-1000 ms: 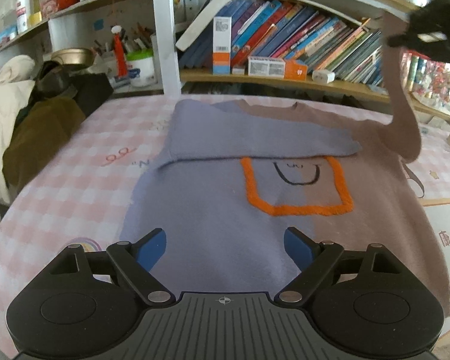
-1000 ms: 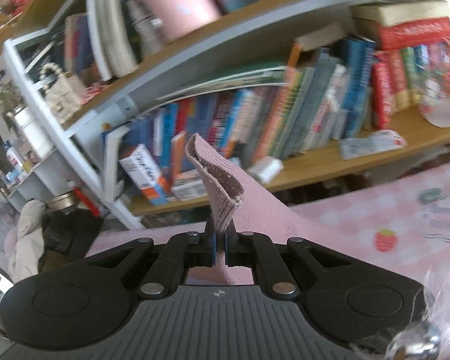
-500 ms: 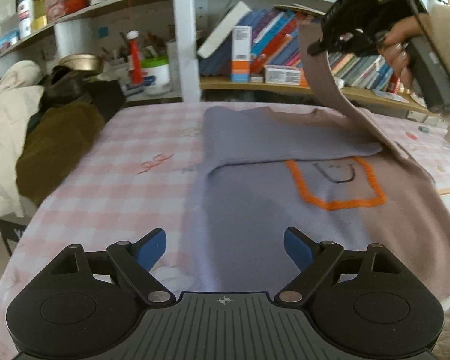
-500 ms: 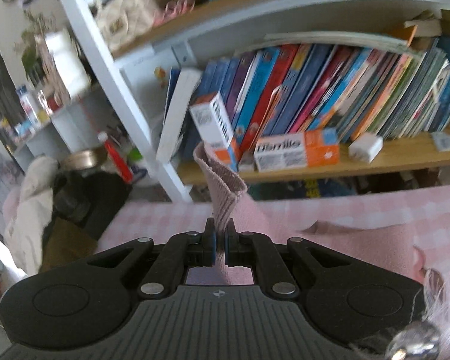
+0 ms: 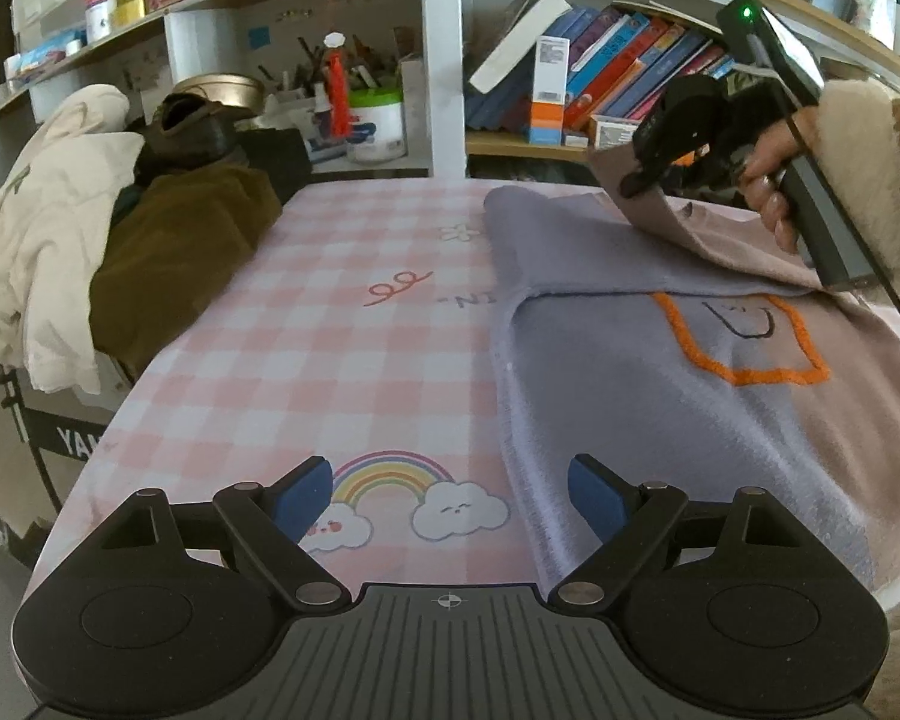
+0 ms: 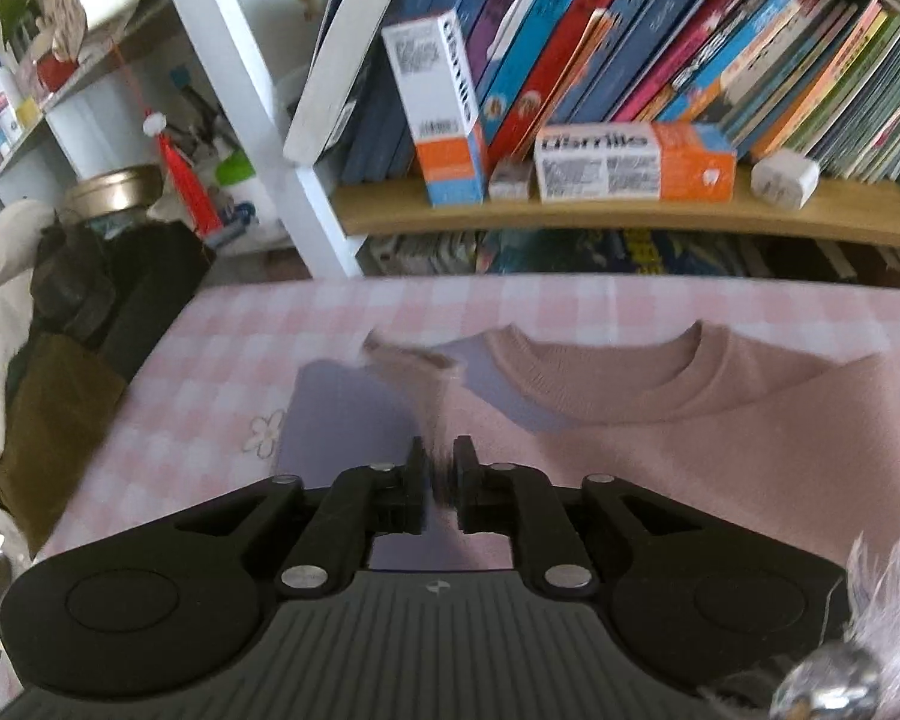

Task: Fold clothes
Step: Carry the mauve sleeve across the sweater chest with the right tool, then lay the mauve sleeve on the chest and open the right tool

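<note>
- My left gripper (image 5: 450, 495) hangs low over the near edge of the table (image 5: 342, 324), its blue-padded fingers (image 5: 306, 489) spread wide with nothing between them.
- Under that gap I see the cloth's printed rainbow (image 5: 393, 477) and two clouds; the right pad sits above the left edge of the sweater (image 5: 660, 396).
- The sweater lies flat on the pink checked cloth, filling the table from about 12 o'clock round to 4 o'clock of my left wrist view — lilac on its left half, brownish pink on its right.
- An orange stitched square (image 5: 744, 336) with a smile drawn inside sits on its chest at about 2 o'clock.
- One lilac sleeve (image 5: 570, 252) is folded across the chest, above the orange square.
- My right gripper (image 5: 642, 180) is at 1 o'clock in the left view, over the sweater's upper part, with the pinkish sleeve (image 5: 690, 234) draped from its tips down to the right.
- From the right wrist view that gripper (image 6: 438, 474) has its fingers drawn close with a narrow slot left; blurred fabric shows in the slot, and I cannot tell whether it is pinched.
- The collar (image 6: 600, 372) lies at 12 o'clock ahead of it.
- A heap of coats (image 5: 90, 228) sits at 9 o'clock off the table's left side, and a bookshelf (image 6: 630, 210) stands behind.
</note>
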### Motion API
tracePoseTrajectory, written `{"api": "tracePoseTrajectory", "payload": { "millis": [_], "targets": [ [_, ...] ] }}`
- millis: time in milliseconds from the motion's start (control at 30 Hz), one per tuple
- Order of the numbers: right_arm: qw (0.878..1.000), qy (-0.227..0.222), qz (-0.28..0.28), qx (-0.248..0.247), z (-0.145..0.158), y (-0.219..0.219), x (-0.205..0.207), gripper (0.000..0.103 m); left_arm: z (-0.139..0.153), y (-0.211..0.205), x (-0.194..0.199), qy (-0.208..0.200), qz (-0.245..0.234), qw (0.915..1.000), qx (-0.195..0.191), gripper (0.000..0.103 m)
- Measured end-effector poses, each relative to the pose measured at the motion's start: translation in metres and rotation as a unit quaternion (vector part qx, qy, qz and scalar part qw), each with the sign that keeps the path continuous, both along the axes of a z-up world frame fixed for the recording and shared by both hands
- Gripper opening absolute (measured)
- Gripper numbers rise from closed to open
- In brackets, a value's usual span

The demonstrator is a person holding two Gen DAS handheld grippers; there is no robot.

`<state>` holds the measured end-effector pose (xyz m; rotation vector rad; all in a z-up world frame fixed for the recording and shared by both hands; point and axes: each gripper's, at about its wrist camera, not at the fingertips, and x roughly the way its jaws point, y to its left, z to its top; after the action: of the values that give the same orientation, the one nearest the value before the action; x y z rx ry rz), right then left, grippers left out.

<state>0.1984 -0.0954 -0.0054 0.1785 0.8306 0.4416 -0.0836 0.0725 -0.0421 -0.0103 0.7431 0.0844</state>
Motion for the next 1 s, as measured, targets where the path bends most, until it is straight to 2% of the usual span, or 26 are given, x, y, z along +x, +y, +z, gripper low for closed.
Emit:
{"api": "tracePoseTrajectory", "payload": {
  "millis": [33, 67, 167, 300, 500, 700, 1000],
  "targets": [
    [1.0, 0.003, 0.005, 0.003, -0.003, 0.002, 0.0, 0.045, 0.0, 0.001, -0.001, 0.0, 0.001, 1.0, -0.001, 0.088],
    [1.0, 0.006, 0.01, 0.005, -0.005, 0.004, -0.001, 0.049, 0.0, 0.001, -0.001, -0.001, 0.002, 1.0, -0.001, 0.088],
    [0.999, 0.01, 0.029, 0.02, -0.004, 0.001, -0.008, 0.05, 0.0, 0.003, 0.0, -0.003, 0.006, 1.0, -0.006, 0.088],
    [1.0, 0.014, 0.021, 0.012, 0.001, -0.018, -0.025, 0.051, 0.0, 0.004, 0.006, -0.004, 0.009, 0.9998, -0.014, 0.088],
    [0.999, 0.033, -0.007, -0.016, -0.007, -0.07, -0.076, 0.051, -0.004, 0.011, 0.018, -0.003, 0.015, 0.998, -0.061, 0.088],
    [0.995, 0.048, -0.07, -0.053, -0.022, -0.128, -0.142, 0.051, -0.007, 0.01, 0.033, 0.002, 0.004, 0.9953, -0.097, 0.087],
    [0.981, 0.046, -0.177, -0.06, -0.018, -0.186, -0.216, 0.051, -0.011, -0.013, 0.038, 0.019, -0.043, 0.9949, -0.089, 0.087]
  ]
}}
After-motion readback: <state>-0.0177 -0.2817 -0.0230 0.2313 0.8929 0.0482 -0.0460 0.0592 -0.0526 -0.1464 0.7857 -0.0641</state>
